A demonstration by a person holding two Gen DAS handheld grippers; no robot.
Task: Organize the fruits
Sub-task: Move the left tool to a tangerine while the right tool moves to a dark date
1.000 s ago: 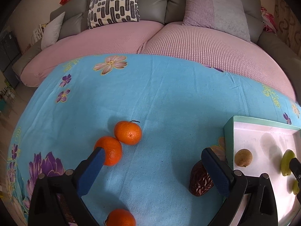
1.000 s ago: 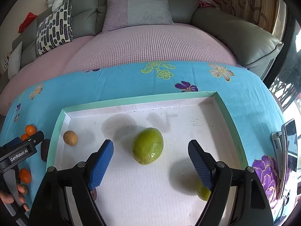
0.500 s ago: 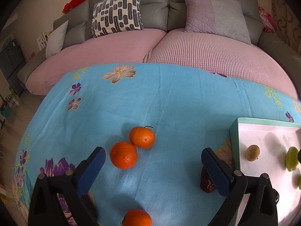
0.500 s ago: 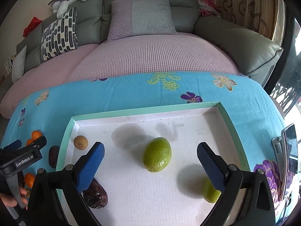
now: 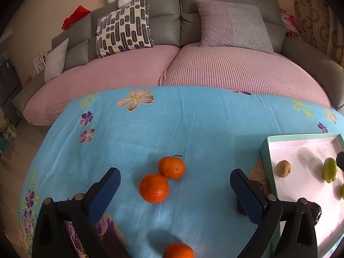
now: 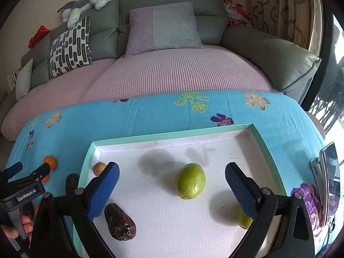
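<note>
Three oranges lie on the blue flowered cloth: one (image 5: 172, 167) touching a second (image 5: 153, 188), a third (image 5: 179, 251) at the bottom edge. My left gripper (image 5: 173, 186) is open and empty above them. A dark date (image 5: 257, 186) lies half hidden behind its right finger. The white tray with a teal rim (image 6: 172, 138) holds a large green fruit (image 6: 191, 180), a small green fruit (image 6: 245, 220), a brown round fruit (image 6: 99, 167) and a dark date (image 6: 120, 221). My right gripper (image 6: 172, 185) is open and empty above the tray.
A pink-covered grey sofa (image 5: 215, 68) with cushions runs behind the table. A phone-like device (image 6: 329, 176) lies at the table's right edge. The tray (image 5: 264, 148) sits to the right of the oranges. Another dark date (image 6: 72, 182) lies just outside the tray's left rim.
Both grippers have pulled back and up, so more of the sofa shows. The oranges now lie between the left fingers. The date inside the tray has come into the right view.
</note>
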